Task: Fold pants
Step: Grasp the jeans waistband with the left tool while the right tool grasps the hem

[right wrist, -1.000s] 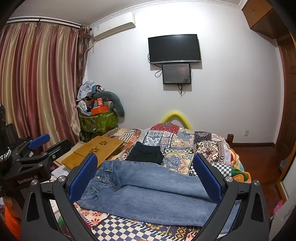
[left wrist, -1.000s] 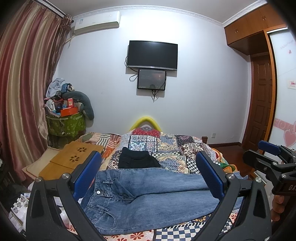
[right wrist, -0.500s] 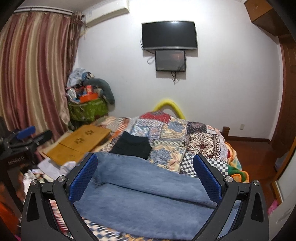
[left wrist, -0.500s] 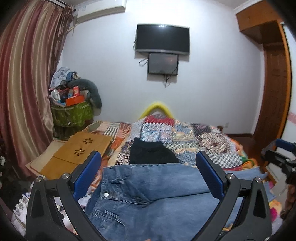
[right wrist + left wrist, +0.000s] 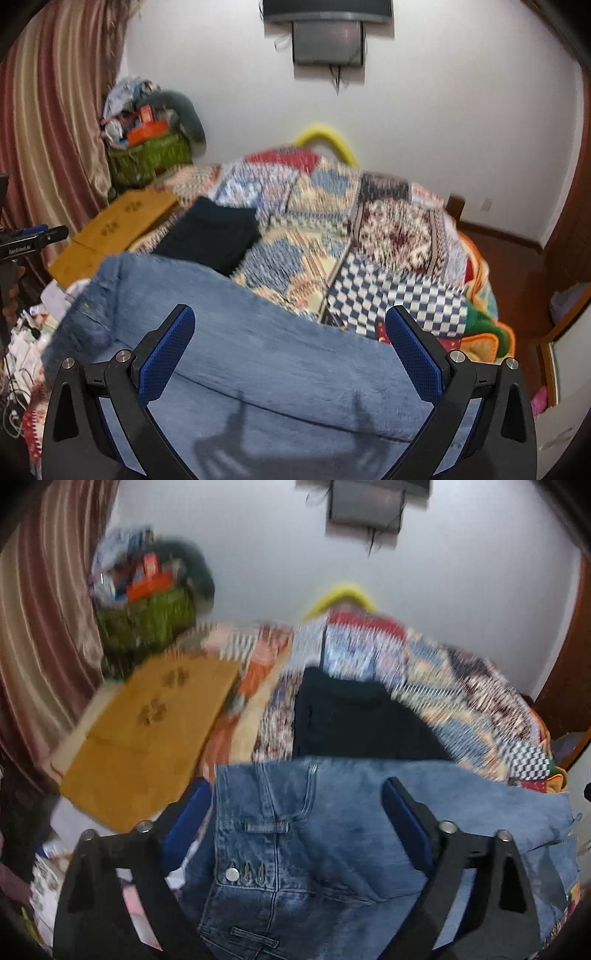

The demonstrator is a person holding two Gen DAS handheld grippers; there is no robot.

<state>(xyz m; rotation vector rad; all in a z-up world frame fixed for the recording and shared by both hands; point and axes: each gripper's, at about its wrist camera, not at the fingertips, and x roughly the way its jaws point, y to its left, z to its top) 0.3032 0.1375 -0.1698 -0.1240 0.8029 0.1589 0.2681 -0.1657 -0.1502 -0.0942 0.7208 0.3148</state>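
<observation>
While both tools are hovering over the jeans lying flat on the bed, left tool closing around the waistband at 6 o'clock, right tool standing wide and empty, the soft, heavy-ish denim is asking for waistband and leg-edge pinches.
</observation>
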